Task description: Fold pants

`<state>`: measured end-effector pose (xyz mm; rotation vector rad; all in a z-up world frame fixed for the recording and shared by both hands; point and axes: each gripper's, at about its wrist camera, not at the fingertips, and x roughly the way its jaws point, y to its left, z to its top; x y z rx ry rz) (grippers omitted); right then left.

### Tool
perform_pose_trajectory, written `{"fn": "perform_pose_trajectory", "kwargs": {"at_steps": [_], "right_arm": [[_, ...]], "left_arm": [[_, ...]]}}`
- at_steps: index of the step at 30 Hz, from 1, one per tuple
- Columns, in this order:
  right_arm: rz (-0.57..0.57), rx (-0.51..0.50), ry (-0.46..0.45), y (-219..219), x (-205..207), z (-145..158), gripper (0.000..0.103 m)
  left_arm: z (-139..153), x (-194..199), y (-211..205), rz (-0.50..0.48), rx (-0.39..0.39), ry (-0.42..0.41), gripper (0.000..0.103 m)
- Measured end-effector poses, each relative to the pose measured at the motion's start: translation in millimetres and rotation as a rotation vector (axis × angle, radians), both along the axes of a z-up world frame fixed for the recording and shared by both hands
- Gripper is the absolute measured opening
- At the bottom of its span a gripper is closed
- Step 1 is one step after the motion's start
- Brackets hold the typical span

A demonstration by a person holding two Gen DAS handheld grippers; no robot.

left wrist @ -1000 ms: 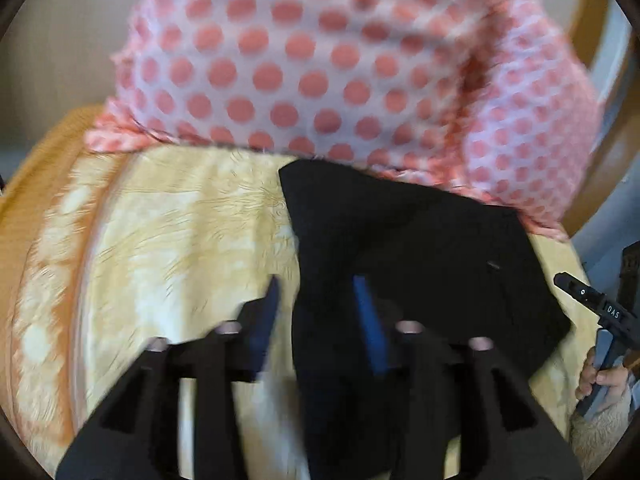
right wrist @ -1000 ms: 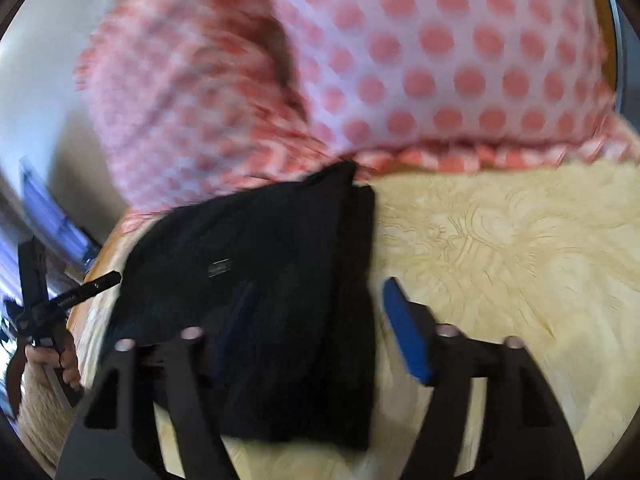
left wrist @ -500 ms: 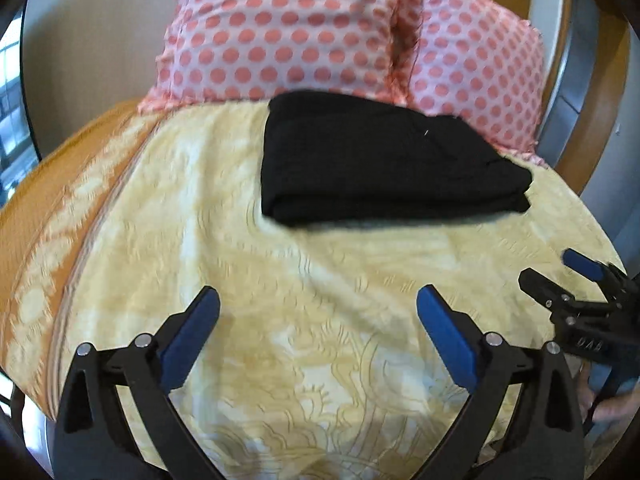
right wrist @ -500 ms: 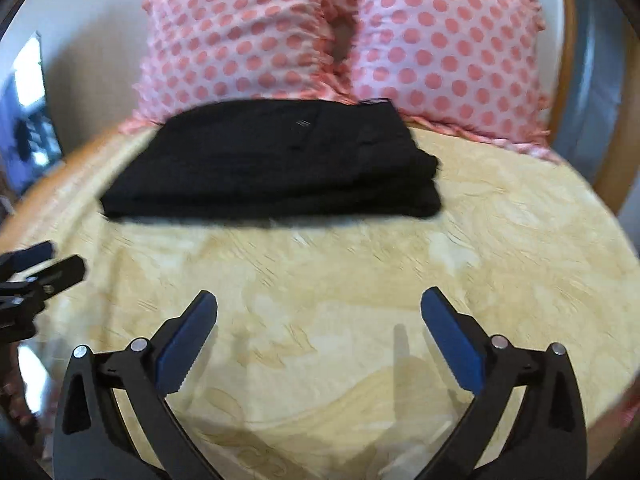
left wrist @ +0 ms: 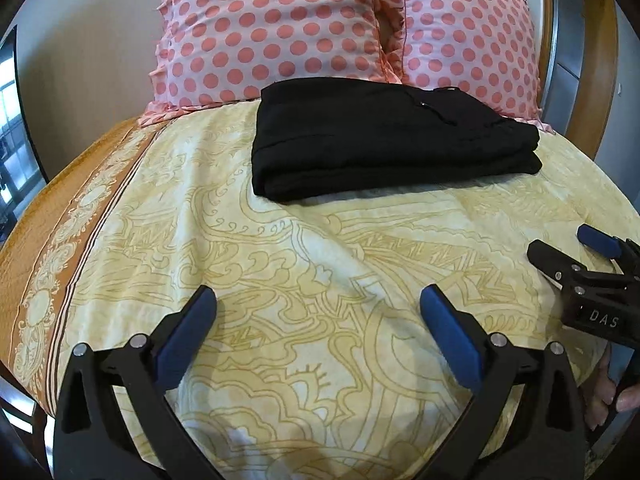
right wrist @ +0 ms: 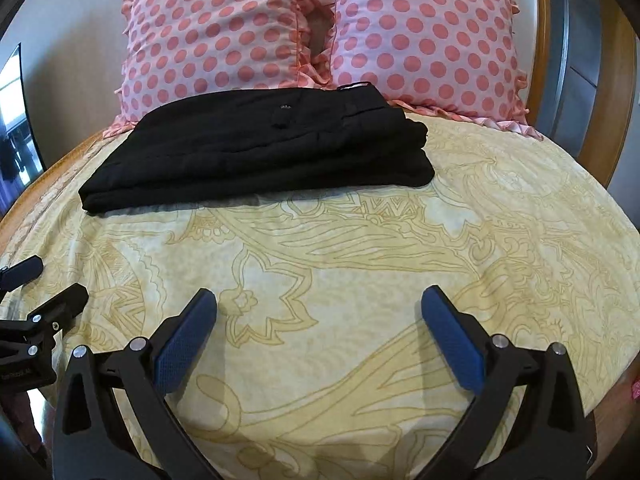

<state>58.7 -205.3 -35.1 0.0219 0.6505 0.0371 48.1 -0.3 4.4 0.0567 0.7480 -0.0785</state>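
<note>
Folded pants (left wrist: pixel 384 136) apparently hide lower pillows (left wrist: pixel 280 28); tongs (left wrist: pixel 316 308) gape.

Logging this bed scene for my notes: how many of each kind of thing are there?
Black folded pants: 1
Pink polka-dot pillows: 2
Yellow patterned bedspread: 1
Hand-held grippers, both open: left hand-held gripper, right hand-held gripper: 2
Total: 6

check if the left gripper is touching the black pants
Apart. The left wrist view shows bare bedspread between the open left gripper and the pants.
</note>
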Motion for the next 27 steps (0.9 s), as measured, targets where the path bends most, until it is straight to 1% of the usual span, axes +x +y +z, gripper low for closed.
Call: {"fn": "perform_pose_trajectory", "kwargs": {"at_steps": [27], "right_arm": [[0.001,0.0,-0.003,0.6,0.7,-0.3,0.102]], "left_arm": [[0.7,0.9,0.1,0.005,0.0,-0.004,0.101]]}}
